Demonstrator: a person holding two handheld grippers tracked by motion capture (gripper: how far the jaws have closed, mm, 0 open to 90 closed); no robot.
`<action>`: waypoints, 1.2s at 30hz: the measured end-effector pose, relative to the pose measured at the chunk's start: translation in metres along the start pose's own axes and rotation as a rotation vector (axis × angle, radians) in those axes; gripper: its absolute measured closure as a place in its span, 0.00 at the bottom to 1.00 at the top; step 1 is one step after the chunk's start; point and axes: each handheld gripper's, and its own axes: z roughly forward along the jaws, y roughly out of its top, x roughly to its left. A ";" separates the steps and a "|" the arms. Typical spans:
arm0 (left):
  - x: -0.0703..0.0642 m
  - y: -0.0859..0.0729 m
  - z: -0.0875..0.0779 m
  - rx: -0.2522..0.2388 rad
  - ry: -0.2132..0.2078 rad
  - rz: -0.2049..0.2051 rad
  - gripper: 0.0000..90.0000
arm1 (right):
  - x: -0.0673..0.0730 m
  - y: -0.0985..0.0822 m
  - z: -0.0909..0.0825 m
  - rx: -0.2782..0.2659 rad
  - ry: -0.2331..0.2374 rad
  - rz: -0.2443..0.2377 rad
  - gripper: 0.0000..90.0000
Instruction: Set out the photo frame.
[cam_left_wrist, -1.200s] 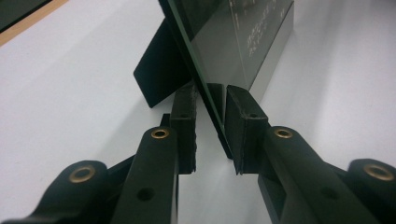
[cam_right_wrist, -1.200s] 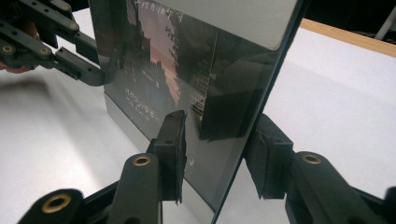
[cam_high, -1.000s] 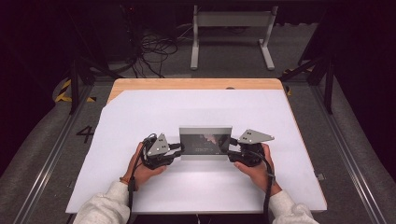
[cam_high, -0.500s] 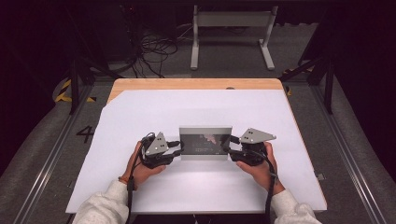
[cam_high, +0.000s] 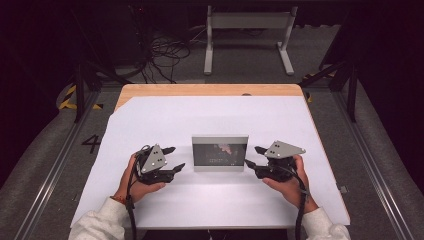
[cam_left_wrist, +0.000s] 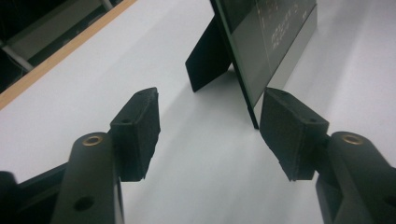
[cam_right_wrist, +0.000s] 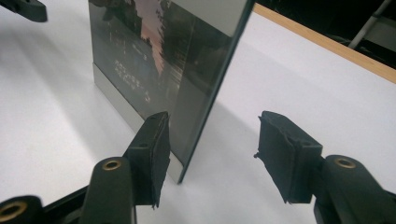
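Observation:
A small picture frame (cam_high: 220, 152) with a dark photo stands upright on the white table cover (cam_high: 210, 115), propped on its black back leg (cam_left_wrist: 208, 56). My left gripper (cam_high: 177, 157) sits a little left of it, open, its jaws having just been opening; in the left gripper view the frame (cam_left_wrist: 266, 42) lies beyond the pads, with nothing between them. My right gripper (cam_high: 252, 156) is at the frame's right side, also open after just opening. There the frame's edge (cam_right_wrist: 201, 107) stands between the spread pads, and neither pad presses on it.
The table's wooden far edge (cam_high: 210, 90) shows beyond the white cover. On the floor behind it are a grey metal stand (cam_high: 247, 35) and loose cables (cam_high: 165, 50). A dark rail (cam_high: 50, 170) runs along the left side.
Both grippers opened and let go of the frame's sides. The left gripper drew away to the left. The frame stays standing where it was.

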 end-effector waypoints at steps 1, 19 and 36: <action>0.000 -0.001 -0.001 0.001 0.003 -0.004 0.41 | -0.001 -0.001 -0.002 0.002 -0.002 0.002 0.47; -0.002 -0.009 -0.015 0.009 0.009 -0.009 0.21 | -0.001 -0.016 -0.017 0.057 -0.057 -0.030 0.32; -0.002 -0.017 -0.018 0.039 0.013 -0.001 0.13 | 0.000 -0.028 -0.025 0.084 -0.086 -0.073 0.22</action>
